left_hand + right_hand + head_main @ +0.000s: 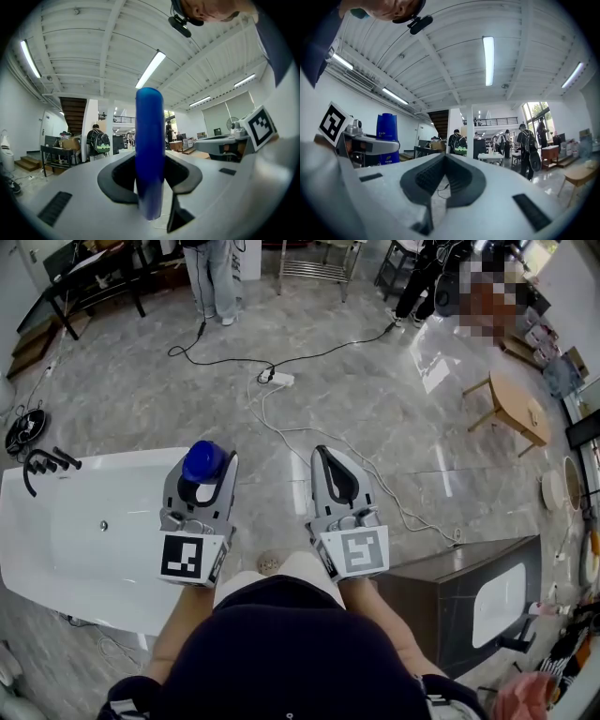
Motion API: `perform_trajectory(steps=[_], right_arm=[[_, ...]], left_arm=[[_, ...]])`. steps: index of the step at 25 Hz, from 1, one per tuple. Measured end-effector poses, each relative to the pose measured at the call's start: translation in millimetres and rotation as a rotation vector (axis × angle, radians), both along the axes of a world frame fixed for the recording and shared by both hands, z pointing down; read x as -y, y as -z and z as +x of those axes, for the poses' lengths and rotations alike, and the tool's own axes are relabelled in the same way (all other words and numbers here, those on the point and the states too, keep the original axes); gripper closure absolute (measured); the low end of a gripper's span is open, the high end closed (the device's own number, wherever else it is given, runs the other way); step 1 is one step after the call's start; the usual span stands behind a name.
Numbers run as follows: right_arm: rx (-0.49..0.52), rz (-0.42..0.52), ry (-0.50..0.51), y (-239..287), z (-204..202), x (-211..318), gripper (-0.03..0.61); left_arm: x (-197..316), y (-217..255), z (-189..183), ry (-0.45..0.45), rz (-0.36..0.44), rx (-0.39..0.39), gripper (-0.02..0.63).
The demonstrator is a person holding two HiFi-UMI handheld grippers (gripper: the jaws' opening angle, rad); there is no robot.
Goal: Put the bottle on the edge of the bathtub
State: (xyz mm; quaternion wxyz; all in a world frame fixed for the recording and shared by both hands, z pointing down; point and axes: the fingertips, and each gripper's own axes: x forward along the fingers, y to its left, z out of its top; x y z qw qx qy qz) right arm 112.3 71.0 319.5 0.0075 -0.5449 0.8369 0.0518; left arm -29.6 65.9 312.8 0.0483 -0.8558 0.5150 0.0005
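Observation:
A blue bottle (202,461) stands upright between the jaws of my left gripper (209,468), which is shut on it. In the left gripper view the bottle (149,154) fills the middle, pinched by the dark pads of that gripper (150,161). The gripper hovers over the right end of the white bathtub (112,457). My right gripper (324,454) is held beside it over the floor, jaws together and nothing in them. From the right gripper view its jaws (445,157) meet at the tip, and the bottle (387,138) shows at the left.
Black faucet fittings (47,465) sit at the tub's far left corner. A dark cabinet with a white basin (469,601) stands at the right. A power strip and cables (281,379) lie on the marble floor. A wooden table (516,409) and standing people (211,277) are farther off.

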Motion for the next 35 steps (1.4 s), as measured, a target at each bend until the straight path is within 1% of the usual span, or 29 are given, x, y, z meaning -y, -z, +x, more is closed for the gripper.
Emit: perform_trajectory(steps=[8, 14, 18, 26, 30, 35], right_arm=[[-0.008, -0.012, 0.007, -1.1, -1.9, 30.9, 0.578], [0.002, 0.011, 0.043, -2.9, -6.7, 75.7, 0.578], [0.0, 0.024, 0.078, -0.1, -9.1, 121.6, 0.578], [0.001, 0.017, 0.119, 10.6, 17.2, 233.2, 0.578], [-0.003, 0.037, 0.156, 21.2, 21.2, 286.5, 0.578], [-0.005, 0.041, 0.203, 19.3, 26.4, 340.9, 0.578]], left_arm=[[27.6, -5.8, -3.0, 0.008, -0.021, -0.009, 0.465], [64.3, -11.0, -5.2, 0.037, -0.017, -0.004, 0.465], [106.8, -8.8, -4.3, 0.061, -0.01, 0.001, 0.465], [209.5, 8.0, 21.6, 0.104, 0.008, 0.0, 0.465], [255.9, 17.9, 28.3, 0.136, 0.016, 0.002, 0.465], [305.7, 19.4, 36.1, 0.178, 0.027, 0.0, 0.465]])
